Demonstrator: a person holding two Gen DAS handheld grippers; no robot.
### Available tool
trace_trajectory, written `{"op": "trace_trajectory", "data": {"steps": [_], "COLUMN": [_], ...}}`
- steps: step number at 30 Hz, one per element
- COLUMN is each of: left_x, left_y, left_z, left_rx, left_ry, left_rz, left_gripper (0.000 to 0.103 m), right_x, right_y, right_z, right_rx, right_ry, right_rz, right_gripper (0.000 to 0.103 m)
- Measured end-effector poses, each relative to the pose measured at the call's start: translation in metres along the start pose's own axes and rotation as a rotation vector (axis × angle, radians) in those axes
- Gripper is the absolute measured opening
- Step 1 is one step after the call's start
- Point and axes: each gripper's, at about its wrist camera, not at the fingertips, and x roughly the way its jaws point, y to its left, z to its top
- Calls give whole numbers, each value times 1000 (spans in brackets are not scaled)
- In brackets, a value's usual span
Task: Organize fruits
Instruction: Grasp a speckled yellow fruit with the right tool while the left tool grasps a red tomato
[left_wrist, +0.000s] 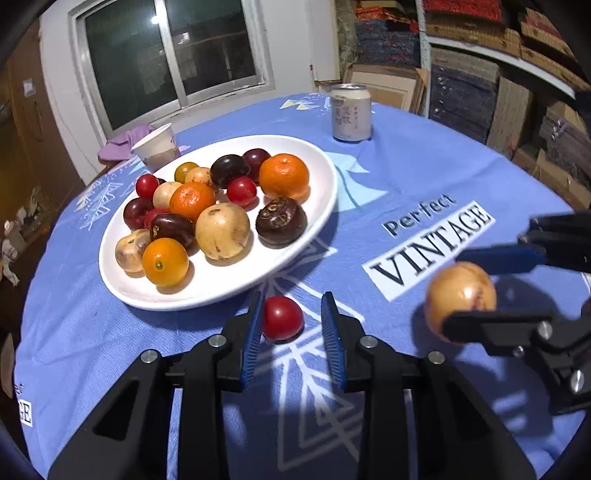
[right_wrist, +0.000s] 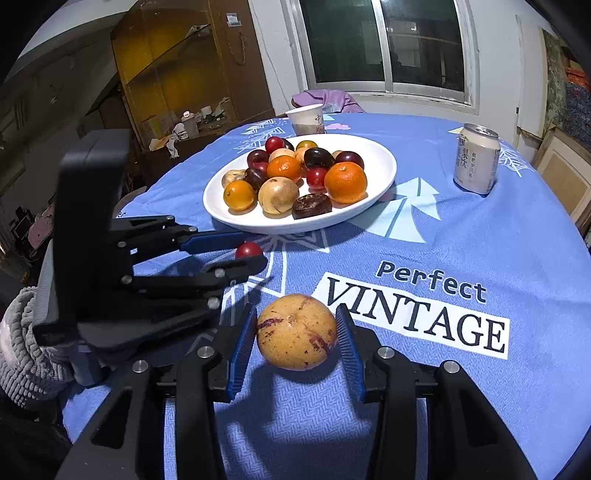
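fruit mostly sat on the white plate (left_wrist: 325, 206). red tomato (left_wrist: 281, 317) lay on the cloth between the left claw (left_wrist: 293, 314) pads, touching only the left pad, not gripped. right claw (right_wrist: 297, 325) clamped the tan fruit (right_wrist: 295, 331).

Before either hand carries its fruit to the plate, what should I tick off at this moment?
1. Left gripper placed around the red tomato: ok, the tomato lies between the jaws.
2. Left grip closed on the tomato: not ok. One pad touches it and the other still shows a gap.
3. Right gripper holding the tan fruit: ok, both pads meet its sides.
4. Tan fruit lifted off the tablecloth: cannot tell.
5. Room on the white plate: ok, the near part is bare.
6. Can out of the way: ok, it stands beside the plate, far from both grippers.
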Motion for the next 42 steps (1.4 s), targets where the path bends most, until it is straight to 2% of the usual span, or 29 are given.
{"op": "trace_trajectory", "data": {"steps": [1,3,5,6,10,12,13,14,15,16,22,24,29,33,36,39,42], "left_x": [1,0,-4,-5,-6,-8,-10,-9,-7,-5,-4,-5,-5,0,6,13,15], "left_y": [2,4,5,6,5,3,0,-1,-2,-2,-2,7,23,35,39,57,54], "left_z": [1,1,2,2,-3,-5,-6,-6,-7,-8,-6,-5,-7,-9,-9,-10,-10], "left_rx": [-13,-24,-29,-33,-21,-8,0,9,5,3,13,-16,-30,-69,-51,-136,-124], "left_ry": [-2,-7,-15,-13,-5,-5,-11,-18,-21,-17,-10,-6,-5,6,22,54,59], "left_rz": [-15,-30,-78,-100,-129,-144,-133,-100,-63,-60,-112,-136,-90,-88,-64,-101,-101], "left_gripper": [30,21,3,0,1,5,23,65,80,83,47,45,45,45,45,45,40], "right_x": [0,1,0,-1,-3,-4,-4,-3,-3,-2,0,-2,-5,-3,-3,-4,-3], "right_y": [-1,-2,-3,-3,-1,1,1,1,1,-1,-7,-8,-7,-7,-7,-6,-6], "right_z": [0,0,3,5,17,19,20,19,19,17,13,13,14,13,14,15,16], "right_rx": [2,6,7,5,-7,-11,-10,-9,-7,-3,17,20,15,20,21,16,15], "right_ry": [1,1,-5,-8,-29,-35,-36,-36,-35,-32,-23,-31,-36,-34,-32,-37,-38], "right_rz": [0,-4,-9,-11,-11,-9,-7,-6,-5,-5,-6,-3,2,7,10,10,10], "right_gripper": [45,45,45,45,45,45,45,45,45,45,45,45,45,45,45,45,45]}}
